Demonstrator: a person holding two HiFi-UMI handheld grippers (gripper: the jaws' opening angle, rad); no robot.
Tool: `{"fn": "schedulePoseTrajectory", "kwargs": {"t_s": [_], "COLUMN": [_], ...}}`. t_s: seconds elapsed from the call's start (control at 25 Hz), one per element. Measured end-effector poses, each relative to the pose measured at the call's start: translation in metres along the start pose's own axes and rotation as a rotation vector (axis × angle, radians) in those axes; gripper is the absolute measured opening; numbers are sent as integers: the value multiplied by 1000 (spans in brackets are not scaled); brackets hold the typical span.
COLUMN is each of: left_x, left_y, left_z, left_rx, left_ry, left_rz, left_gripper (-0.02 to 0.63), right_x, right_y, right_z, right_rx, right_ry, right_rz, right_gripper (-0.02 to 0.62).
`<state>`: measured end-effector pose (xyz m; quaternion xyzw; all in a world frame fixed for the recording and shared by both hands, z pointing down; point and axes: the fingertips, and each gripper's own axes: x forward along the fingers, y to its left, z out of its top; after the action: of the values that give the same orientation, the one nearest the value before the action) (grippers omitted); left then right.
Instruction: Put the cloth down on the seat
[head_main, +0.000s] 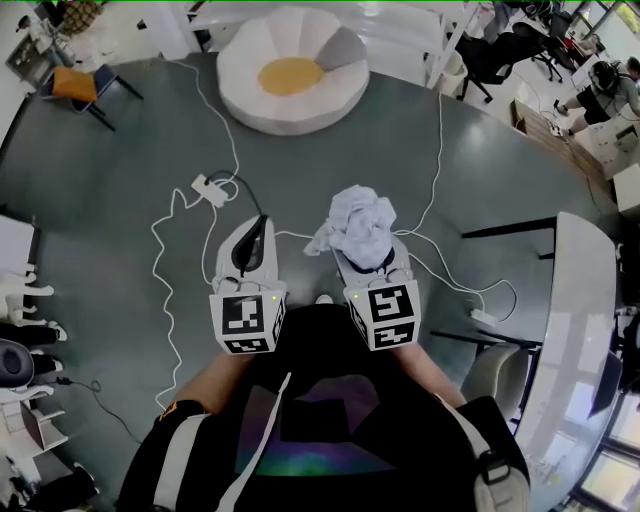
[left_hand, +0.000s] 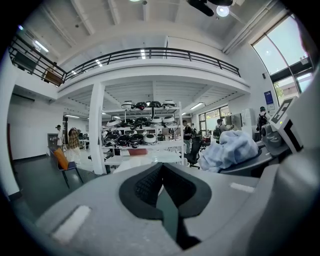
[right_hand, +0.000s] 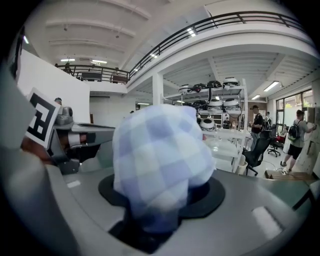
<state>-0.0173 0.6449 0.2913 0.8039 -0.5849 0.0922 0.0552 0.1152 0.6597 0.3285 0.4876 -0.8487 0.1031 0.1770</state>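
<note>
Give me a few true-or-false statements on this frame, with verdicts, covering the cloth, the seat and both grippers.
1. The right gripper has its jaws closed on a crumpled checked cloth. True.
2. The cloth already lies on the round white seat. False: it is in the right gripper's jaws, and the seat stands further off across the floor.
3. The left gripper has its jaws together with nothing between them. True.
4. The seat holds a blue cushion. False: its cushion is yellow-orange.
5. A white cable runs across the grey floor. True.
</note>
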Motion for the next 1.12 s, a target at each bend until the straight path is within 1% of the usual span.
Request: {"fn": "schedulePoseTrajectory", "kwargs": {"t_s": [0.24,0.4,0.52,0.64,0.92,1.12], "left_x": [5,12,21,35,74,108], "left_y": [-10,-2,-10,-15,-10,6], "left_z": [1,-1,1,1,-2,-6], "left_rx": [11,10,9,9,-5,-12], "left_ry": [9,16,23,23,34,58], "left_rz": [-9,-19,-29,-46,-64,-65], "left_gripper": [-2,-2,-2,-2,-2,-2], "right_x": [-4,6,6,11,38,74], "right_y": [-13,-8,-19,-33,-57,-74], "right_z": [-6,-6,-6,-4,2,6], "right_rx": [72,77,75,77,81,97], "right_ry": [0,8,13,17,31,49], "right_rz": [0,-1,-8,-26,-47,-50], "right_gripper": [252,252,252,253,252,252]}}
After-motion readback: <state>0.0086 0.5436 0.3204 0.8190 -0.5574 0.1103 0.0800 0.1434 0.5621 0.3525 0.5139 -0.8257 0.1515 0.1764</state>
